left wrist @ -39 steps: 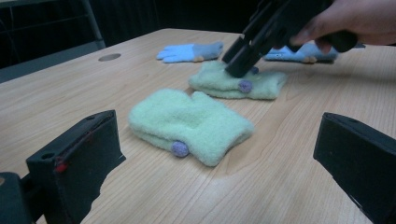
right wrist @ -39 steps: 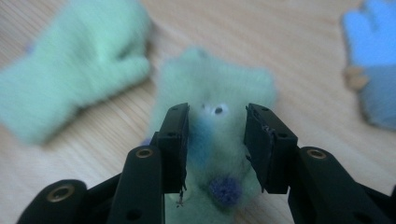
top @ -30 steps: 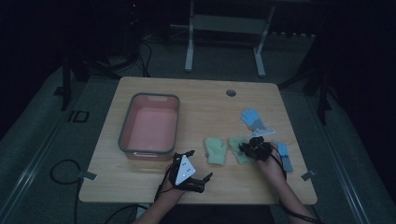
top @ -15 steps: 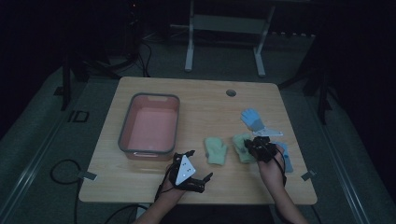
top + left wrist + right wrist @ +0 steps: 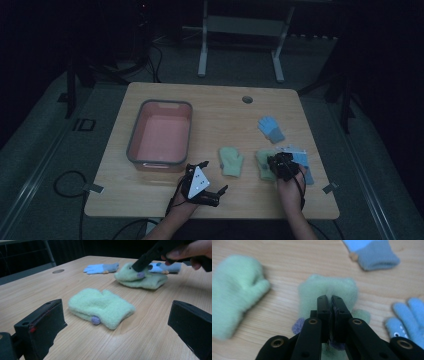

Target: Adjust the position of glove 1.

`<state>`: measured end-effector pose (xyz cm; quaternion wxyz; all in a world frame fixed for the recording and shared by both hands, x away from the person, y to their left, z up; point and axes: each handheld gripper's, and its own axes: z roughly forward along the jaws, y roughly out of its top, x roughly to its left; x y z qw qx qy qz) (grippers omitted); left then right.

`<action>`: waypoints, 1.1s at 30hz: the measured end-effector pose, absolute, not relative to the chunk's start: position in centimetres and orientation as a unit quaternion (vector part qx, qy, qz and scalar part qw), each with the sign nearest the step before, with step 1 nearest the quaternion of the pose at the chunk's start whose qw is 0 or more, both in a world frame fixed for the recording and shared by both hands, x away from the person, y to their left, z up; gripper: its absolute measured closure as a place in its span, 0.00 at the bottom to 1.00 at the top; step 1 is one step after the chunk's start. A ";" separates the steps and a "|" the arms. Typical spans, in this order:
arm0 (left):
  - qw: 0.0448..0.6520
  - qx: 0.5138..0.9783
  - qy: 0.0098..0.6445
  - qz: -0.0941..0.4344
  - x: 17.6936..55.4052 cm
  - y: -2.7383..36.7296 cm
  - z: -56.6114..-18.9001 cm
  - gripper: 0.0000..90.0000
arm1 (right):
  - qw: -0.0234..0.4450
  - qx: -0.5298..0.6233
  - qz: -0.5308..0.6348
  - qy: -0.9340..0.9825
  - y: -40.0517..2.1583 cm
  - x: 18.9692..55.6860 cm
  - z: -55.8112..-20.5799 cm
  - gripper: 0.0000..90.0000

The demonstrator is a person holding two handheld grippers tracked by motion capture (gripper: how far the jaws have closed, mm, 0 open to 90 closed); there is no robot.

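While the right tool (image 5: 331, 302) pinched the near edge of a green mitten (image 5: 328, 291), its two black jaws stood pressed together with a fold of the fleece caught between them. That mitten lay on the tabletop (image 5: 210, 105) toward the right front, directly under and ahead of the tool's tips, with a small purple tab showing beside the jaws. From the left tool view, the same mitten looked bunched up where the jaws bit into it, its far end resting on the wood. A second green mitten (image 5: 231, 161) lay flat just to the left of it, apart from it and untouched. The left tool (image 5: 200, 175) was held low over the front edge, jaws spread wide with nothing between them, the second mitten a short way ahead. Two blue gloves (image 5: 271, 128) lay beyond and to the right. A grey-rimmed pink bin (image 5: 161, 132) sat at the left.
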<state>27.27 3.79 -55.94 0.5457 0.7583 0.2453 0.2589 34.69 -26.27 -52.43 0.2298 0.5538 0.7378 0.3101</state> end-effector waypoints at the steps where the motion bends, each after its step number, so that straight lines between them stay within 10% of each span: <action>1: 0.546 0.758 0.245 0.259 27.3 3.8 -55.9 0.01 | 0.227 0.555 0.305 0.740 -26.3 34.8 -52.8 0.95; 33: 0.545 0.759 0.244 0.259 27.3 3.8 -55.9 0.01 | 0.182 0.374 0.321 0.851 -30.1 36.4 -52.7 0.66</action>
